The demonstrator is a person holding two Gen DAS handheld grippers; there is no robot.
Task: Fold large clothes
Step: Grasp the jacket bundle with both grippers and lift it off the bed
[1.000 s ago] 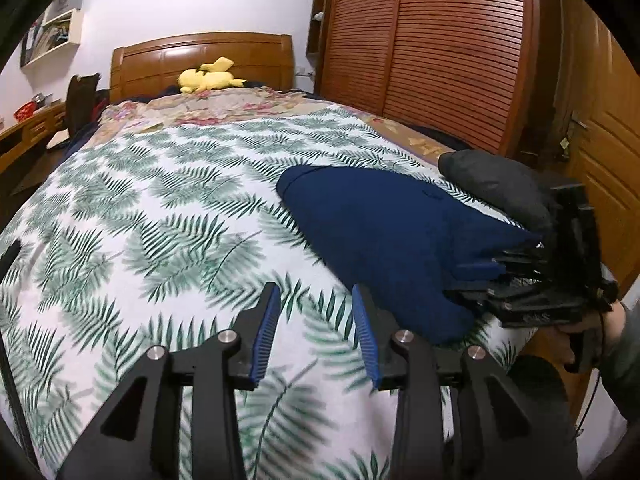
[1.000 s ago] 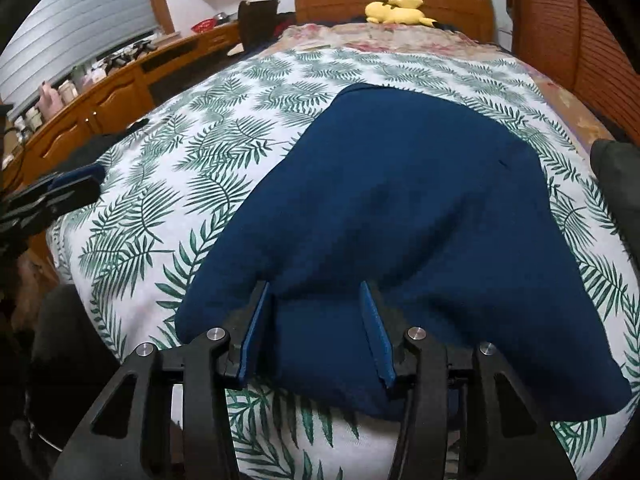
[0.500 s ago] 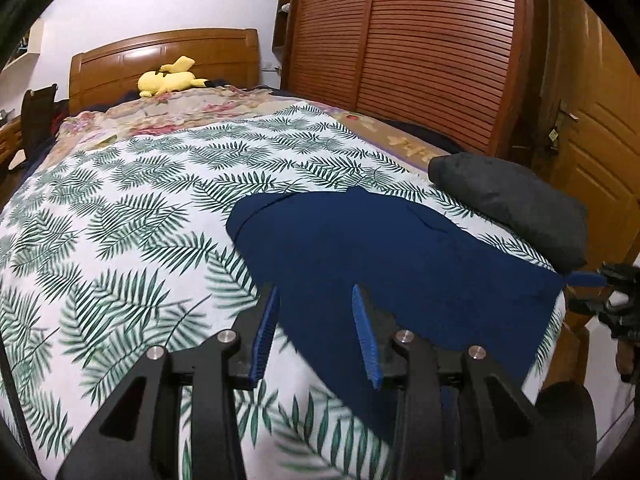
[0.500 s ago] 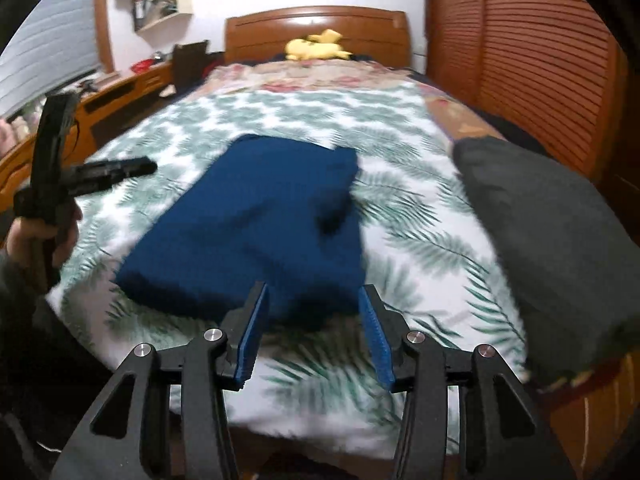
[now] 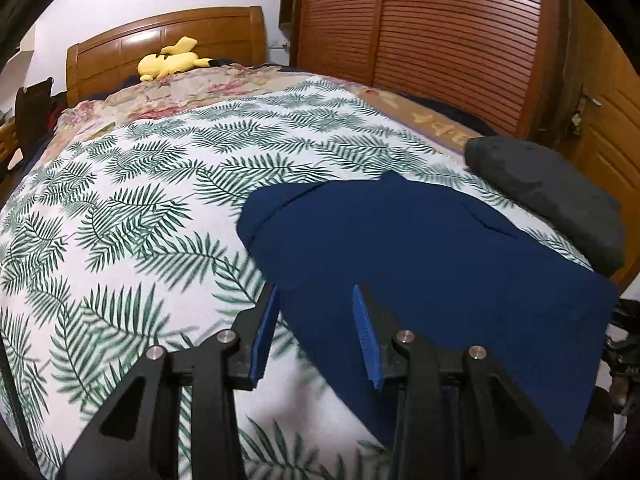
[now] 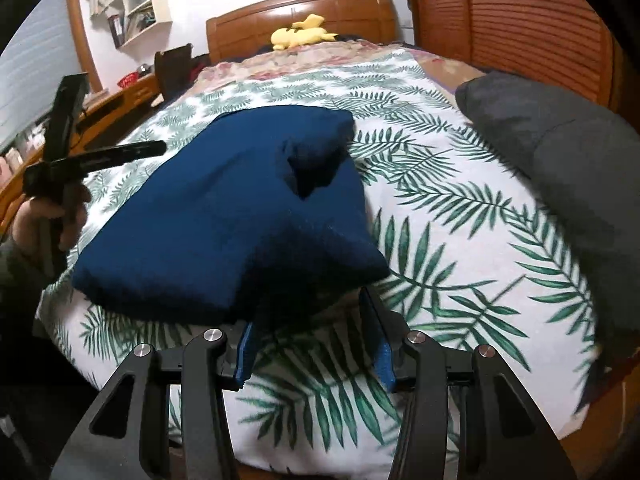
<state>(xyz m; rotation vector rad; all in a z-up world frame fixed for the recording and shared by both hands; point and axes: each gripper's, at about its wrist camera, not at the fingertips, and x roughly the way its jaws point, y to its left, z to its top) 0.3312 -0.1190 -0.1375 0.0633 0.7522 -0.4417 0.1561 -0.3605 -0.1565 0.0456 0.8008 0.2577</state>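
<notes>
Navy garment (image 5: 432, 264): lying folded on the leaf-print bedspread (image 5: 132, 216), filling the centre and lower right of your left wrist view, left of centre in your right wrist view.

Left gripper (image 5: 316, 332): you are holding it partly open with nothing between its blue pads, hovering at the garment's near left edge.

Right gripper (image 6: 316, 336): you are holding it partly open and empty, just below the garment's near corner.

Dark grey bundle (image 6: 560, 168): lying at the right edge of the bed.

Yellow plush toy (image 5: 172, 62): sitting by the headboard, upper frame.
</notes>
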